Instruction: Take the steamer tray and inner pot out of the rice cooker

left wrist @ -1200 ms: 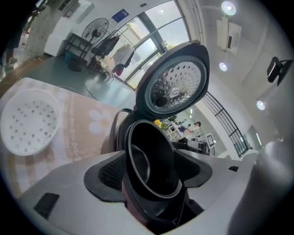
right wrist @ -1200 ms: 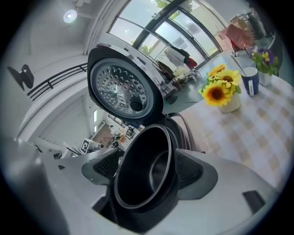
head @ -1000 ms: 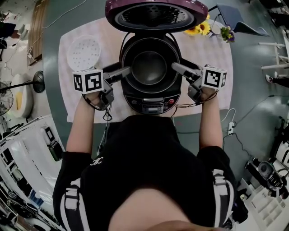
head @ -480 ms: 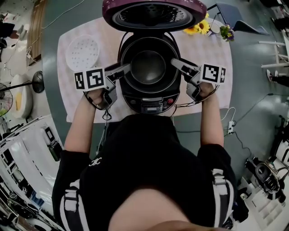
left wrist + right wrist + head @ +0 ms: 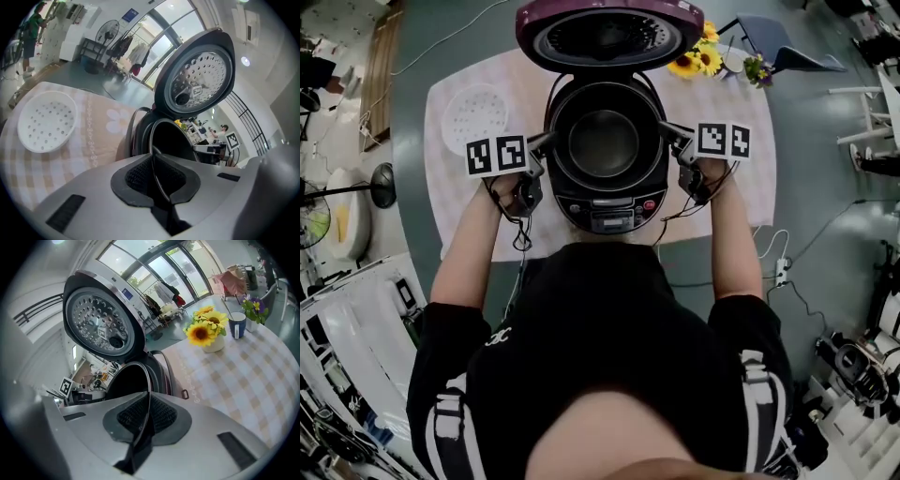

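Pink checked cloth (image 5: 727, 103) covers the counter (image 5: 753, 208), where the open rice cooker (image 5: 606, 208) stands with the inner pot (image 5: 602, 142) seated inside. To its left the white steamer tray (image 5: 475, 114) lies on the cloth. The left hand-held gripper (image 5: 546, 142) and the right hand-held gripper (image 5: 667, 131) have just closed, each pinching the pot's thin rim from opposite sides.
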{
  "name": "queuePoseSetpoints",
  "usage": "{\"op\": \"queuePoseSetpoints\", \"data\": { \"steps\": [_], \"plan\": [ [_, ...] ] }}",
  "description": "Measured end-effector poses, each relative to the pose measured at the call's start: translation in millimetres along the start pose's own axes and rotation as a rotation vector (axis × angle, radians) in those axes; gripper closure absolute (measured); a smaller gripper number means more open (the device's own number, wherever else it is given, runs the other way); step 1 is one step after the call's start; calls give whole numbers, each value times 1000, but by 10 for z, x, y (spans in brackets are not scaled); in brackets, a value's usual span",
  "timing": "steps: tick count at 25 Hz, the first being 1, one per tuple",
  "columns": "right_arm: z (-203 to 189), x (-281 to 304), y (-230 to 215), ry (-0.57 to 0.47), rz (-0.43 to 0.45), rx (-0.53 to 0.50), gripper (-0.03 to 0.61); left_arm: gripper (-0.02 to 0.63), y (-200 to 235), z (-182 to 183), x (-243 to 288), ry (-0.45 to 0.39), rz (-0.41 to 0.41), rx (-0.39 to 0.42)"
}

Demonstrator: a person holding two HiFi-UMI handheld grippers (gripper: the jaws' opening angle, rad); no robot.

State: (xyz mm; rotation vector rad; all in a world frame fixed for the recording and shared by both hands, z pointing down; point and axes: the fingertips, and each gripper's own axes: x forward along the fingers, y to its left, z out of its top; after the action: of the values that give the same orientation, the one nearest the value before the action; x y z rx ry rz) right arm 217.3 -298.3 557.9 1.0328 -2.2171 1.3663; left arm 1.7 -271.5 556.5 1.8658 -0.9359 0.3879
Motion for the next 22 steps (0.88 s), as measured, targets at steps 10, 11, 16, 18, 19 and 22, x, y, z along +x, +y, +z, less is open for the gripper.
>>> {"op": "queuePoseSetpoints", "data": {
  "steps": [10,11,16,18,19,22],
  "plan": [
    [5,-108,108,-28,17,33,566,601,-33,-12,-94,-100,25,-63],
    [30,-138,144,-36,26,27,566,601,-60,3,-127,-111,27,-53],
    [138,-296,320,-58,60,-5,566,601,-258,91,-351,-165,-20,-46],
    [210,-390,412,-78,81,-4,566,600,-368,143,-465,-193,-45,-56],
    [255,-445,459,-90,91,-7,566,600,-429,179,-525,-210,-57,-59],
    [365,-644,621,-128,128,-24,566,600,-612,274,-723,-262,-103,-57]
  ]
}}
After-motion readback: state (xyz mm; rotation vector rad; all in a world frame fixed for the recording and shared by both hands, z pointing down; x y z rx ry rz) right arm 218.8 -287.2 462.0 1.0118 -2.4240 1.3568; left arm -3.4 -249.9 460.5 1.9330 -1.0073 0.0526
